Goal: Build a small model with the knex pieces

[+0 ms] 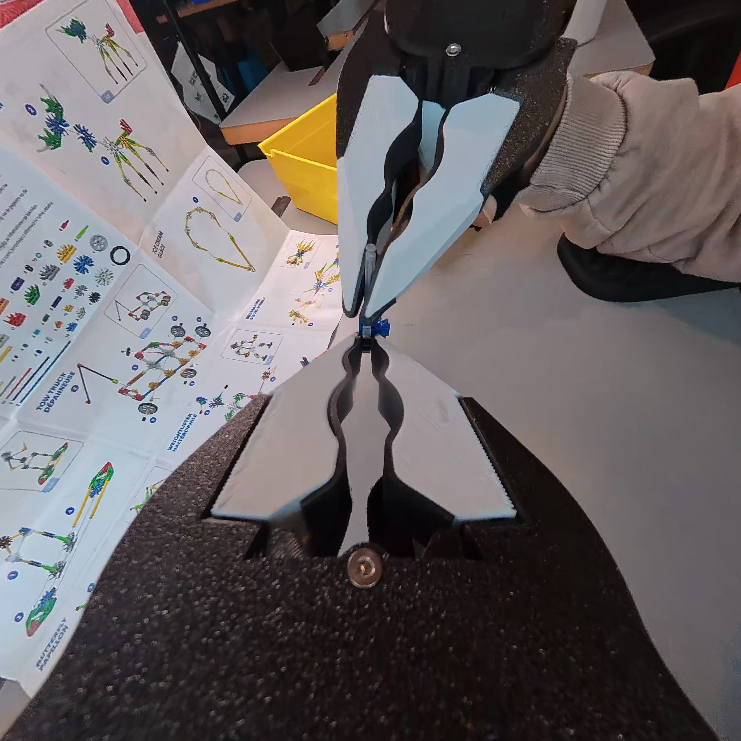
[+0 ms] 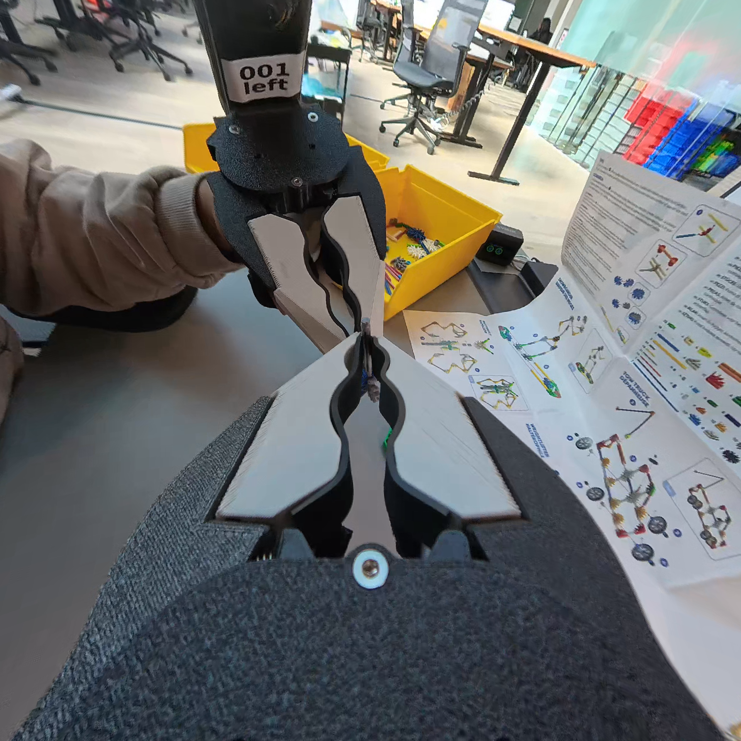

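In the left wrist view my left gripper [image 1: 365, 341] is shut, with a small black piece [image 1: 365, 346] pinched at its tips. A grey clip [image 1: 367, 329] and a blue toothed connector [image 1: 381, 326] sit just beyond, joined to it. My right gripper [image 1: 361, 312] comes in from above, tip to tip with the left, and is shut on a thin grey rod [image 1: 369, 260]. In the right wrist view the right gripper [image 2: 367, 341] clamps that rod [image 2: 365, 325]. The blue connector [image 2: 363, 381] and a grey connector [image 2: 373, 391] hang at the rod's lower end. The left gripper [image 2: 361, 326] meets it from above.
A yellow bin [image 2: 441, 240] of loose building pieces stands behind the grippers and also shows in the left wrist view [image 1: 304, 160]. A large unfolded instruction sheet [image 1: 120, 280] [image 2: 601, 401] covers one side of the grey table [image 1: 561, 401]. A black device [image 2: 499, 244] sits by the bin. Sleeved arms [image 1: 641, 180] [image 2: 80, 224] hold the grippers. Left and right tips are no more than a few centimetres apart.
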`<state>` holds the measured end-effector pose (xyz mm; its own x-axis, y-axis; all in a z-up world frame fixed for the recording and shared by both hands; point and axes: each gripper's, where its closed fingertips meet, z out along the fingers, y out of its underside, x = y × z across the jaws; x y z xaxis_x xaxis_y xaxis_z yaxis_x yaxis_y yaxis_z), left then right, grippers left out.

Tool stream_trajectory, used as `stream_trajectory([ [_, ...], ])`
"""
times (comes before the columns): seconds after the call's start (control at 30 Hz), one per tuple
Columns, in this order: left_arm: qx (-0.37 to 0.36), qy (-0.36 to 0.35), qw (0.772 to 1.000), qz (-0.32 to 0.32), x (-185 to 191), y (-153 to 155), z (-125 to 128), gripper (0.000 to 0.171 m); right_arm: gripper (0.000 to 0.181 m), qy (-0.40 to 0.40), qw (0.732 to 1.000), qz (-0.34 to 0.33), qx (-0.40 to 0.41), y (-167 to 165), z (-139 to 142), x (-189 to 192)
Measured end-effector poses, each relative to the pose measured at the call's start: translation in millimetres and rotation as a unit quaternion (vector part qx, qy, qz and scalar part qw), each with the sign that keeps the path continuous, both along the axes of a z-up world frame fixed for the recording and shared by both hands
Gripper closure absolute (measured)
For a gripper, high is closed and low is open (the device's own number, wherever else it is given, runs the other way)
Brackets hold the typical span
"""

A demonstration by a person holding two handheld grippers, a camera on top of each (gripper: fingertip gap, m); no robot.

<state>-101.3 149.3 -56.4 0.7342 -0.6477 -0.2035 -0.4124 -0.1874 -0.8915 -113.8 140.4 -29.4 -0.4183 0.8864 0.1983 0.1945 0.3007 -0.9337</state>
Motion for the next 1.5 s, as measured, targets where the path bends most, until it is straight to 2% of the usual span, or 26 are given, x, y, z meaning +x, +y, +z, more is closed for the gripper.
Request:
stream_trajectory([
  [0.13,0.038,-0.041,0.998,-0.030,5.7,-7.7,20.4,0.167,0.180,0.047,0.995,0.037,-0.083,-6.4,24.4,5.7],
  [0.23,0.036,-0.114,0.991,-0.063,13.0,-15.3,36.8,0.140,0.180,0.098,0.980,0.100,-0.144,-20.6,47.8,17.9],
  [0.3,0.033,-0.161,0.982,-0.093,20.4,-21.7,46.3,0.135,0.180,0.120,0.968,0.136,-0.171,-30.3,58.5,25.4],
  [0.33,0.031,-0.180,0.977,-0.115,25.5,-26.6,50.2,0.136,0.180,0.129,0.963,0.150,-0.183,-33.9,63.1,28.7],
  [0.43,0.045,-0.208,0.962,-0.172,40.6,-41.6,60.8,0.159,0.180,0.142,0.946,0.184,-0.224,-39.2,73.0,36.7],
  [0.57,0.087,-0.235,0.951,-0.182,47.5,-46.1,76.9,0.160,0.181,0.161,0.905,0.229,-0.319,-39.3,88.6,45.3],
  [0.67,0.123,-0.202,0.957,-0.169,48.4,-44.8,76.9,0.161,0.181,0.157,0.870,0.259,-0.389,-39.1,89.9,45.0],
  [0.77,0.155,-0.167,0.959,-0.167,51.7,-47.3,77.6,0.162,0.180,0.151,0.815,0.306,-0.468,-38.7,91.8,48.2],
  [0.97,0.206,-0.104,0.962,-0.149,52.1,-43.9,71.9,0.163,0.180,0.153,0.736,0.353,-0.557,-38.7,89.8,49.0],
  [1.2,0.254,-0.044,0.956,-0.139,49.5,-42.8,66.9,0.163,0.180,0.148,0.718,0.357,-0.578,-39.9,85.9,45.3],
  [1.33,0.266,-0.035,0.952,-0.150,52.3,-46.4,66.9,0.163,0.179,0.148,0.708,0.370,-0.583,-43.2,85.5,47.7],
  [1.43,0.267,-0.044,0.950,-0.158,53.0,-48.1,67.3,0.163,0.179,0.149,0.716,0.370,-0.574,-43.9,85.4,48.5],
  [1.5,0.259,-0.061,0.949,-0.167,52.8,-49.1,67.7,0.163,0.181,0.148,0.733,0.362,-0.556,-45.4,85.3,48.1],
])
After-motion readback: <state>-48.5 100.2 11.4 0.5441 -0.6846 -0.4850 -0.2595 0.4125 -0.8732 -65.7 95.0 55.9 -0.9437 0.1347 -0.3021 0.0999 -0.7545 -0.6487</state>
